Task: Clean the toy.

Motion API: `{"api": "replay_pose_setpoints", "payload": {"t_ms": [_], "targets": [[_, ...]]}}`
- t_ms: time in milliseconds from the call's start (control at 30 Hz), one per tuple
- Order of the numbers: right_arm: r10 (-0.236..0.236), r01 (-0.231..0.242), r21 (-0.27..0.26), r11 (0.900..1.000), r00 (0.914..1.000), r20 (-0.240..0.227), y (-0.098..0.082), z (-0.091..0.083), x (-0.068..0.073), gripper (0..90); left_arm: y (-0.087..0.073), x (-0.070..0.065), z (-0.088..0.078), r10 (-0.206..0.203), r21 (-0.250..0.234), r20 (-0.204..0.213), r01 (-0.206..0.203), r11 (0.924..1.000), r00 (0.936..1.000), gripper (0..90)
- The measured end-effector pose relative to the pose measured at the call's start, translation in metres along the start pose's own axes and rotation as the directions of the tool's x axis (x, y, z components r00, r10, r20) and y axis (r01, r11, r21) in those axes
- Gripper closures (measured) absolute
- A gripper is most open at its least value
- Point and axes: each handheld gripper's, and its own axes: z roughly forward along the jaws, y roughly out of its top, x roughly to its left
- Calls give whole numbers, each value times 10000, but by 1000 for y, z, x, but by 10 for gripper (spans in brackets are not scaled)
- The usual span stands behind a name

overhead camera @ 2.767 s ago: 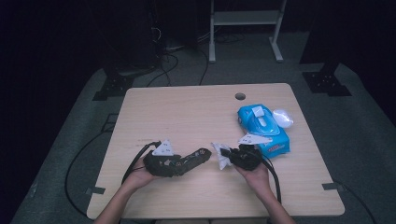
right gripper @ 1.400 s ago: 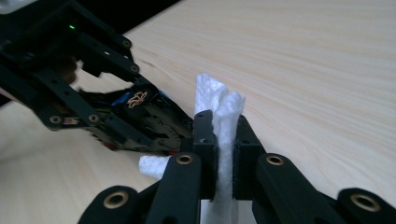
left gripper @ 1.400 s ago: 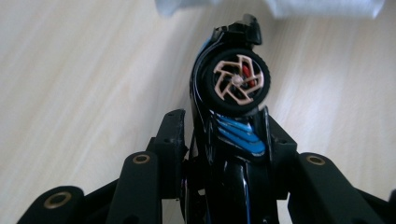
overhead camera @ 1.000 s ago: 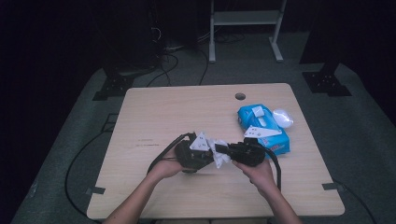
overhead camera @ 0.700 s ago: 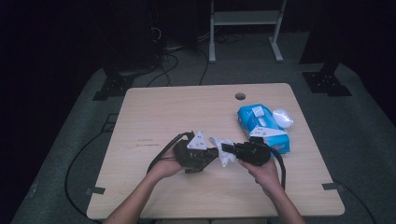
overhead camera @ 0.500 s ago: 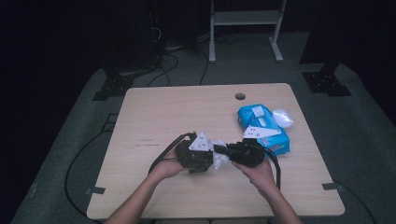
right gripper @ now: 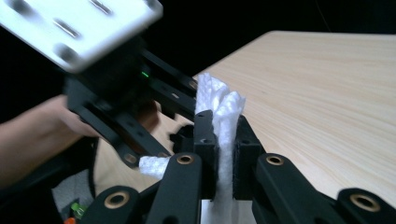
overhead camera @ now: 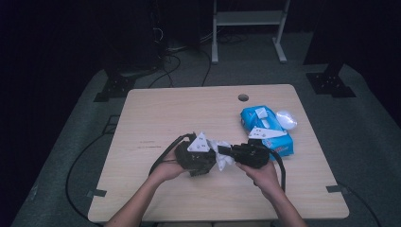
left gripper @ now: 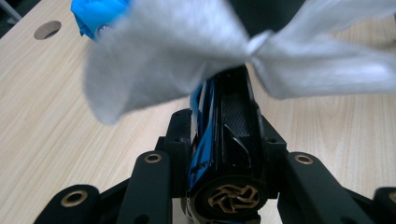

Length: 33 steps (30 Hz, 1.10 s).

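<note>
Table (overhead camera: 156,113) was mostly bare, blue wipes pack (overhead camera: 267,132) at its right side. Both tools met nose to nose near the front edge, the white wipe (overhead camera: 222,156) strung between them, long axis running left-right. Right gripper (right gripper: 224,135) was clamped on one end of the wipe. Left gripper (left gripper: 222,98) had just been closing; its jaws stood together and the wipe looked pinched at their tips, though blur makes that hard to confirm. Neither hand was nearer: both were on it.
</note>
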Motion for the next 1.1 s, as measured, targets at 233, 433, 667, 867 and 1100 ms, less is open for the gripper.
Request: {"api": "replay_pose_setpoints", "payload": {"t_ms": [233,433,667,867,1100], "targets": [[760,-783,414,9961,9956,556,-18,0,-22,831,-1,2,0,-19,23,2,19,10000,10000,662],[649,-649,18,9979,9978,141,-8,-2,-13,832,0,1,1,40,54,17,-40,10000,10000,662],[-183,183,1,9998,9993,-335,4,7,15,831,2,-2,3,77,23,71,-77,10000,9999,662],[284,-292,165,9994,9985,462,-7,-1,-9,831,-1,1,0,54,53,20,-55,10000,10000,663],[1053,-1156,958,9887,9887,1071,-34,4,-33,831,1,3,3,-46,-6,43,46,10000,10000,664]]}}
